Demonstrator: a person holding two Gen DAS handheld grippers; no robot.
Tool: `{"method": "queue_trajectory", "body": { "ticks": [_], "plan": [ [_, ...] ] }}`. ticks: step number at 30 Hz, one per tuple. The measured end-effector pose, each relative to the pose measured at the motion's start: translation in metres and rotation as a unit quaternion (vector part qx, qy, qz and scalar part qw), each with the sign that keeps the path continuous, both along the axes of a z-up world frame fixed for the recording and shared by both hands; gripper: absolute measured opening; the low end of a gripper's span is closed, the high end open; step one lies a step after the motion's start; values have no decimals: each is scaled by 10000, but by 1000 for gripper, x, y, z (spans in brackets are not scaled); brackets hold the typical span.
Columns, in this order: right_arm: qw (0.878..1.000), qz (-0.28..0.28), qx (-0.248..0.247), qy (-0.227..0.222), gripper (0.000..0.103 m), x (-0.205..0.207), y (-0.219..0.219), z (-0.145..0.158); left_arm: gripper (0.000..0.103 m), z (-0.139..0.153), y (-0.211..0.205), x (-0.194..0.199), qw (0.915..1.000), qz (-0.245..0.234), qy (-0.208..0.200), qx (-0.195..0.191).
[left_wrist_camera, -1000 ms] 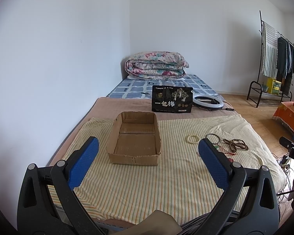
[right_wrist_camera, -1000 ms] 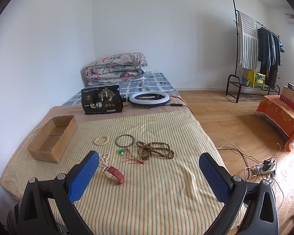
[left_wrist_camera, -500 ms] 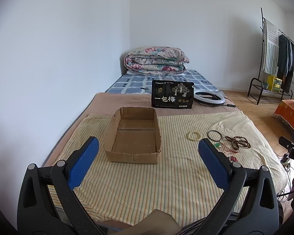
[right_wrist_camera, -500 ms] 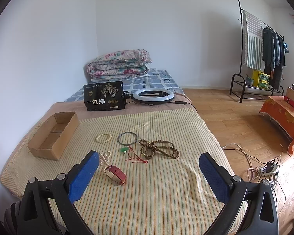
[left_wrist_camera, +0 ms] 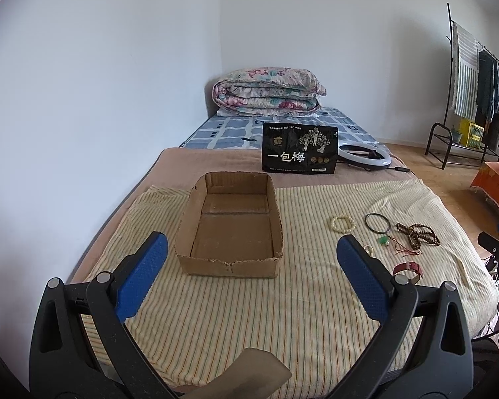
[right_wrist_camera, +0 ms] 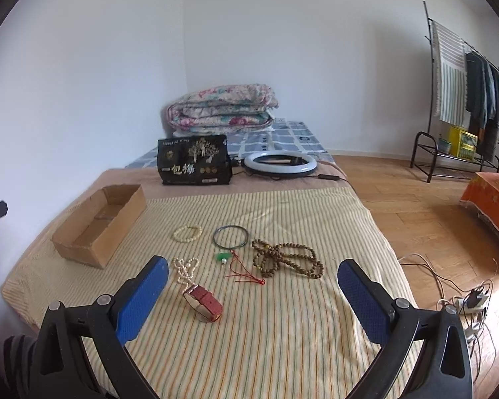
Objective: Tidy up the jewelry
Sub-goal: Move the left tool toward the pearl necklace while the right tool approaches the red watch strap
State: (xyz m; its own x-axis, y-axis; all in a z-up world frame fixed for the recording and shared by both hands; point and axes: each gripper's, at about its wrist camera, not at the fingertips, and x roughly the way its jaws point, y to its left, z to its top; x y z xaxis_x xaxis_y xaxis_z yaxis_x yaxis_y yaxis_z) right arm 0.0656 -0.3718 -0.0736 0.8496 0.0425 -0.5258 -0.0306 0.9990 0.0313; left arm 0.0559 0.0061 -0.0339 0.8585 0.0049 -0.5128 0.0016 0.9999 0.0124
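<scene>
An empty cardboard box (left_wrist_camera: 231,229) (right_wrist_camera: 99,224) sits on the striped sheet. To its right lie a cream bead bracelet (right_wrist_camera: 187,233) (left_wrist_camera: 342,223), a dark bangle (right_wrist_camera: 231,236) (left_wrist_camera: 377,222), a green pendant on red cord (right_wrist_camera: 225,257), brown prayer beads (right_wrist_camera: 287,259) (left_wrist_camera: 417,234), a white pearl strand (right_wrist_camera: 184,270) and a red strap watch (right_wrist_camera: 203,303) (left_wrist_camera: 407,269). My left gripper (left_wrist_camera: 251,274) is open, held above the sheet in front of the box. My right gripper (right_wrist_camera: 251,287) is open above the sheet, short of the watch. Neither holds anything.
A black snack bag (right_wrist_camera: 194,164) and a ring light (right_wrist_camera: 280,164) stand beyond the sheet, with a folded quilt (right_wrist_camera: 223,108) at the wall. A clothes rack (right_wrist_camera: 462,99) and floor cables (right_wrist_camera: 462,296) are to the right.
Both grippers have drawn closer to the bed and tilted down a little, so the box and jewelry sit lower and larger in view. Both stay open.
</scene>
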Motion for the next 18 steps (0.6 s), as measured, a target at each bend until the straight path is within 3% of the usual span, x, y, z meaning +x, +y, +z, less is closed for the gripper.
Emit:
{"method": "queue_trajectory", "body": {
  "ticks": [6, 13, 18],
  "plan": [
    [9980, 475, -12, 419, 102, 24, 8, -22, 103, -13, -12, 16, 9997, -167, 116, 102],
    [9907, 1031, -126, 883, 95, 44, 22, -50, 103, -28, -41, 35, 9969, -703, 293, 222],
    [9856, 1234, -189, 1142, 91, 56, 26, -68, 97, -42, -70, 50, 9926, -1079, 448, 335]
  ]
}}
